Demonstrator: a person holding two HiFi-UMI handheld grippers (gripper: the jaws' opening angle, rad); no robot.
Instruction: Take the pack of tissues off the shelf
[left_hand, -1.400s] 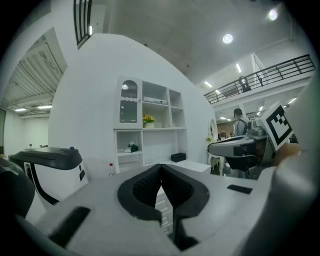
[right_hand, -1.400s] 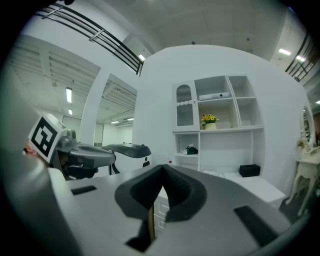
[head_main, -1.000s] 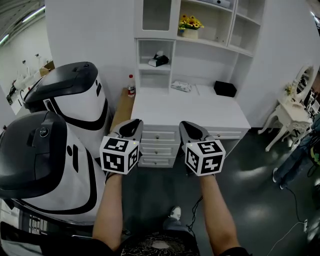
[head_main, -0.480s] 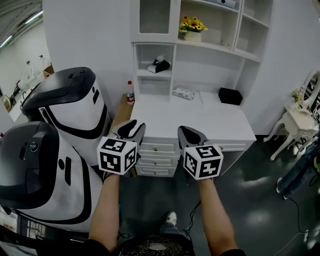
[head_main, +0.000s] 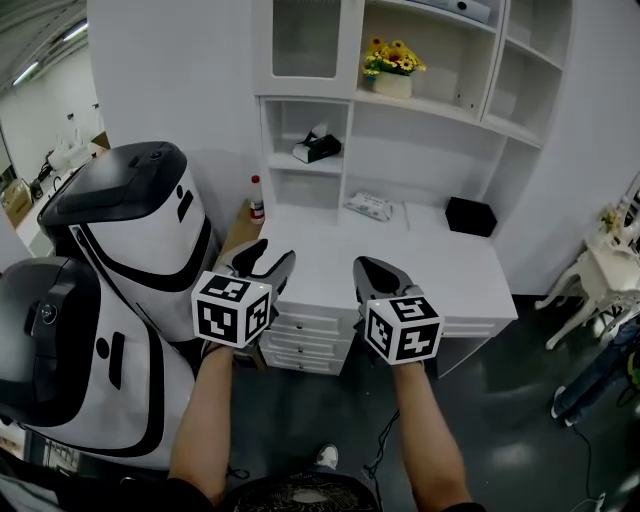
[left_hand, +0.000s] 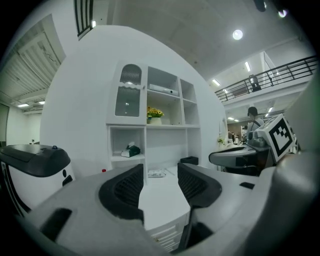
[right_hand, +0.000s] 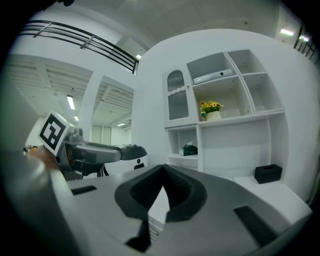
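Both before the desk (head_main: 420, 262): left tongs (head_main: 270, 257) just opened, empty; right tongs (head_main: 373, 268) closed; tissues (head_main: 316, 149) shelved beyond.

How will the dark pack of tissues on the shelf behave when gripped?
Probably light: the pack of tissues may slide on the smooth white shelf if pushed. It looks boxy, so likely keeps shape; the loose sheet on top would crumple.

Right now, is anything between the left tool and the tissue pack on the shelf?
Nothing visible: the left tool, jaws just opening and empty, looks across the white desktop to the tissue pack in its open-fronted cubby.
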